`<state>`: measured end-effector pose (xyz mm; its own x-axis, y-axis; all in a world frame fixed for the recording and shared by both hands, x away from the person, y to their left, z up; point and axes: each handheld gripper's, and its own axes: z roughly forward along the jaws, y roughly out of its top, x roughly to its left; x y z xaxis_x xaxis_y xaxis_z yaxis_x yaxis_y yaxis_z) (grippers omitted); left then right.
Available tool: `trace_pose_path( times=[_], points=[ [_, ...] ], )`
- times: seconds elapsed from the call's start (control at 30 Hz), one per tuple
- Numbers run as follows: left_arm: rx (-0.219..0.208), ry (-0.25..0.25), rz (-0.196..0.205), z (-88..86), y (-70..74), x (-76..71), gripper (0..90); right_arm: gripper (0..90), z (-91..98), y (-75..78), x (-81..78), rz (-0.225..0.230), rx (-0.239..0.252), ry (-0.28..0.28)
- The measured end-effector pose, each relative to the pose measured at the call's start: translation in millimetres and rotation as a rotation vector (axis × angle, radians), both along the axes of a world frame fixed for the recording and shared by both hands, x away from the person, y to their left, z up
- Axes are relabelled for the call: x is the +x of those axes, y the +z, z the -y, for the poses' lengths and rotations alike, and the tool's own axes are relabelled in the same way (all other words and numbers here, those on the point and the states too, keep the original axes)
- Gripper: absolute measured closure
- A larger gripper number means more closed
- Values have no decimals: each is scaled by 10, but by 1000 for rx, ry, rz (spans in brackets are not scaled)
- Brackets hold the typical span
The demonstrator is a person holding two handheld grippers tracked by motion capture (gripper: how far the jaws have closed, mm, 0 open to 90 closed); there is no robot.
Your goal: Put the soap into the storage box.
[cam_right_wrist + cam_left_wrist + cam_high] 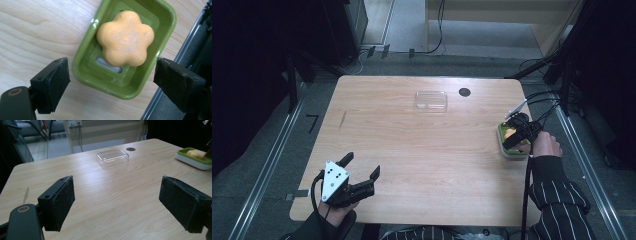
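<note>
1. The left gripper [361,172] rests low at the near left corner of the table [412,150], held by the person's left hand [332,210]. Its fingers [60,202] stand wide apart with nothing between them, only bare wood showing in the left gripper view.
2. Farther back, about mid-table, a clear plastic lid [431,100] lies flat on the wood; just to its right sits a small dark round spot [464,92] in the tabletop.
3. At the right edge of the table stands a green soap dish [512,150] on a white base. In it lies an orange flower-shaped soap [125,37], resting toward one end of the dish over a drain slot.
4. The right gripper [516,138] hangs over that dish, held by the right hand [544,145] in a striped sleeve [557,195]. Its fingers [53,82] are apart, clear of both soap and dish, and hold nothing; the dish lies below the gap between them.
</note>
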<state>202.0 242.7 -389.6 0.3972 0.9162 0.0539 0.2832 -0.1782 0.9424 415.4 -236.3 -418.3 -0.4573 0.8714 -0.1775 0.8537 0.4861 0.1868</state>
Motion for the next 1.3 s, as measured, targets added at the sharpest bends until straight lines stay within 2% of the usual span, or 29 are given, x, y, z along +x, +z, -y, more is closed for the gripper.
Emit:
trace_pose_path(
  times=[0.37, 0.57, 0.93, 1.3],
  points=[
    [-1, -1, 1, 3, 0, -1, 137, 65, -87, 30, -221, -1, 19, 51],
    [0, 0, 0, -1, 1, -2, 137, 59, -165, 8, -348, -13, 16, 83],
    [1, -1, 1, 3, 1, -2, 137, 56, -303, -97, -636, -48, 10, 145],
    [1, -1, 0, 3, 1, -2, 137, 56, -360, -264, -876, -82, 0, 178]
  ],
)
